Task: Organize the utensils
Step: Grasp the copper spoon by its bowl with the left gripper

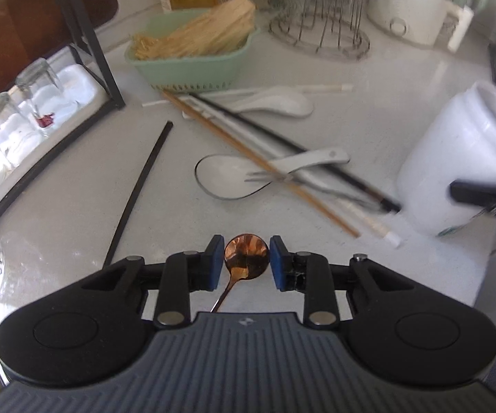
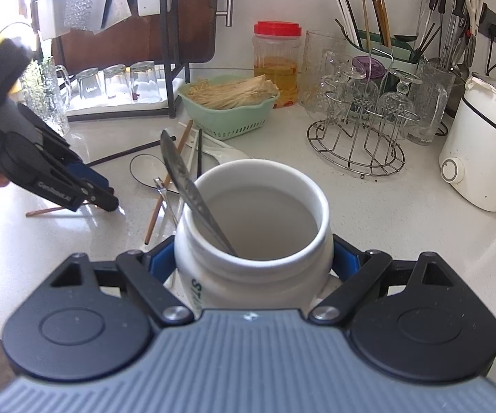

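Note:
My left gripper (image 1: 246, 258) is open, its blue pads on either side of the bowl of a copper spoon (image 1: 246, 256) lying on the white counter. Beyond it lies a pile of utensils: white ceramic spoons (image 1: 229, 175), a metal fork (image 1: 272, 177), wooden chopsticks (image 1: 248, 153) and black chopsticks (image 1: 282, 139); one black chopstick (image 1: 141, 186) lies apart at the left. My right gripper (image 2: 253, 258) is shut on a white jar (image 2: 254, 227) that holds a metal utensil handle (image 2: 186, 186). The left gripper also shows in the right wrist view (image 2: 103, 189), low over the counter.
A green basket of bamboo sticks (image 1: 196, 51) stands behind the pile. A black rack with upturned glasses (image 1: 24, 110) is at the left. A wire glass stand (image 2: 358, 127), an oil jar (image 2: 277, 62), a chopstick holder (image 2: 378, 34) and a white cooker (image 2: 482, 144) line the back.

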{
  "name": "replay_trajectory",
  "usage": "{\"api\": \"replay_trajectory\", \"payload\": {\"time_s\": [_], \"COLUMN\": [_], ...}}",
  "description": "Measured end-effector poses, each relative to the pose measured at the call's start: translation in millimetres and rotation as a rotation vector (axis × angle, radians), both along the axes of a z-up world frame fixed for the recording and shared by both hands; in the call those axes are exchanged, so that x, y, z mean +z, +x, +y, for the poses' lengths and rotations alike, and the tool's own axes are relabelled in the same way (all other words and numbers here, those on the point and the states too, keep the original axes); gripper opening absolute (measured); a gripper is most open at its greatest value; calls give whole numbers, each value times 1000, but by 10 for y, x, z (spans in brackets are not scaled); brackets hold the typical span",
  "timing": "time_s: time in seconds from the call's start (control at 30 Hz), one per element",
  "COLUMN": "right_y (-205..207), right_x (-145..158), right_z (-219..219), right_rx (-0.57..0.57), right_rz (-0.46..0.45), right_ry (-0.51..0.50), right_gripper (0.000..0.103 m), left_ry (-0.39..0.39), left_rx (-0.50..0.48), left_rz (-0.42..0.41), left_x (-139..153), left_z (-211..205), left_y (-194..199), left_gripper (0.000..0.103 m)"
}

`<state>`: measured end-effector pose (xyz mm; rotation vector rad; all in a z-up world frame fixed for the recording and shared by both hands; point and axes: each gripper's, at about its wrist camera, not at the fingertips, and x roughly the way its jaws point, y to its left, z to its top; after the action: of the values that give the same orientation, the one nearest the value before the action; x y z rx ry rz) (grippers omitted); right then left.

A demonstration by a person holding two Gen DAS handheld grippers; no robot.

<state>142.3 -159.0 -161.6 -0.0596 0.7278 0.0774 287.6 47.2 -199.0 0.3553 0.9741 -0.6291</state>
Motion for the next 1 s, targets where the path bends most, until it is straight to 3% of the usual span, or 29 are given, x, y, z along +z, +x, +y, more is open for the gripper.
{"api": "replay_trajectory", "payload": {"time_s": [0.43, 1.0], "right_y": [6, -6], "right_x": [-1, -18], "right_z": [-16, 5], "right_rx": [11, 13], "right_rz": [-2, -24], "right_ry": [4, 2], "right_gripper": [91, 91], "left_ry": [-193, -246], "left_rx": [187, 202], "left_rz": [-79, -108], "left_x": [494, 731], "left_z": [-152, -232], "left_y": [-359, -403], "left_gripper": [33, 32]}}
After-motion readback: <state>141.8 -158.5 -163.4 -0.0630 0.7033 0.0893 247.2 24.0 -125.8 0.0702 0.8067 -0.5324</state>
